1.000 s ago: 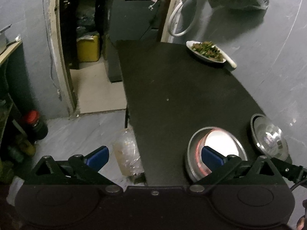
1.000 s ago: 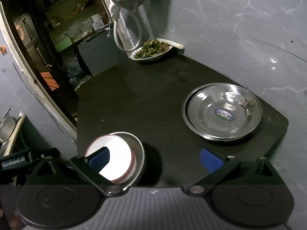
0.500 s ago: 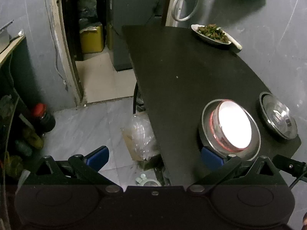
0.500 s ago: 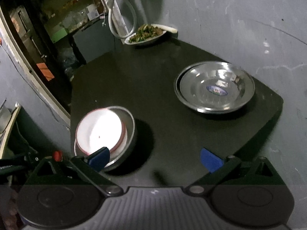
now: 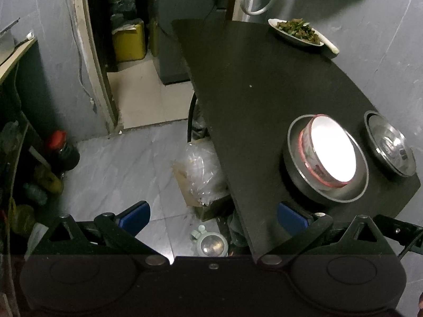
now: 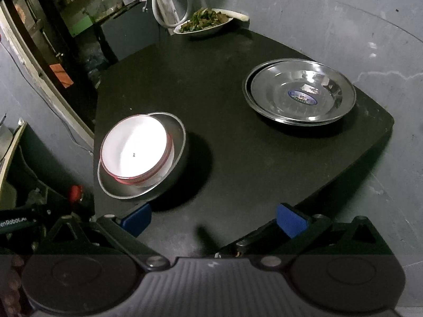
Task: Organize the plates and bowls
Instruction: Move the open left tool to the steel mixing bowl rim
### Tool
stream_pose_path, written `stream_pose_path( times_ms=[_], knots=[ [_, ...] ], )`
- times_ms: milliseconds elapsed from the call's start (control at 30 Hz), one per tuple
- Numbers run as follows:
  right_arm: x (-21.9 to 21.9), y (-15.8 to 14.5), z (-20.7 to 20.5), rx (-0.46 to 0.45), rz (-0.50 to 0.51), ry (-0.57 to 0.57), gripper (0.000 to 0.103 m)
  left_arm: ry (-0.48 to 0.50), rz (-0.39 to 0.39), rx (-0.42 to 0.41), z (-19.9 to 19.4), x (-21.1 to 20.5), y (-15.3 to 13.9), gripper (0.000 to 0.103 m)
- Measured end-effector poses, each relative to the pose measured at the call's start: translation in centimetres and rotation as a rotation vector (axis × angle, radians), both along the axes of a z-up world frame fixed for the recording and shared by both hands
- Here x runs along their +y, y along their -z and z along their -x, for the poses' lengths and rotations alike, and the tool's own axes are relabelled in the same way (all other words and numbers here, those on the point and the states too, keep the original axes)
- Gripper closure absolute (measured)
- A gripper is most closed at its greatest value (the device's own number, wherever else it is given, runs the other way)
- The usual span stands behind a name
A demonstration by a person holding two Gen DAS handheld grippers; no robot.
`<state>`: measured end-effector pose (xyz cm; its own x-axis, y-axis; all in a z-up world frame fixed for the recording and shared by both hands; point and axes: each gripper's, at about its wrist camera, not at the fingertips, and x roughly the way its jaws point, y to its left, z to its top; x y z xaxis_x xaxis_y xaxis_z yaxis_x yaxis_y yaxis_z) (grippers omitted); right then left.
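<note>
A white bowl with a red rim (image 6: pixel 134 149) sits tilted inside a steel bowl (image 6: pixel 174 142) near the black table's left front edge; both show in the left wrist view (image 5: pixel 330 150), the steel bowl (image 5: pixel 296 169) around it. Stacked steel plates (image 6: pixel 300 92) lie at the right, also seen in the left wrist view (image 5: pixel 390 145). My left gripper (image 5: pixel 212 216) is open and empty, off the table's front-left edge. My right gripper (image 6: pixel 214 218) is open and empty above the table's near edge.
A dish of greens (image 6: pixel 203 22) stands at the table's far edge by the grey wall. Below the table edge are a plastic-filled box (image 5: pixel 198 177), a kettle (image 5: pixel 211 245) and bottles (image 5: pixel 62 149) on the floor. A doorway (image 5: pixel 127 52) opens at the left.
Both grippers have drawn back and up from the nested bowls, which now lie farther ahead. The left gripper has moved left, off the table edge. The bowls and plates have stayed put.
</note>
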<state>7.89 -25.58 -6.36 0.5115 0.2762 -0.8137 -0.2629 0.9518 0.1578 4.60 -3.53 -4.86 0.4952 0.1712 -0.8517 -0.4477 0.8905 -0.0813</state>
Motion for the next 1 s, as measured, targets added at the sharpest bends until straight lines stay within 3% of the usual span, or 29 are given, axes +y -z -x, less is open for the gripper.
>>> stream_pose_path(
  times_ms=[267, 633, 1000],
  knots=[
    [0.1, 0.6, -0.2, 0.032, 0.008, -0.012, 0.000, -0.010, -0.003, 0.030, -0.1, 0.3, 0.3, 0.001],
    [-0.2, -0.5, -1.8, -0.001, 0.007, -0.043, 0.000, -0.040, -0.016, 0.035, -1.4, 0.6, 0.0, 0.001],
    [-0.1, -1.1, -4.2, -0.022, 0.015, -0.106, 0.000, -0.074, -0.005, 0.099, -1.7, 1.7, 0.1, 0.001]
  ],
)
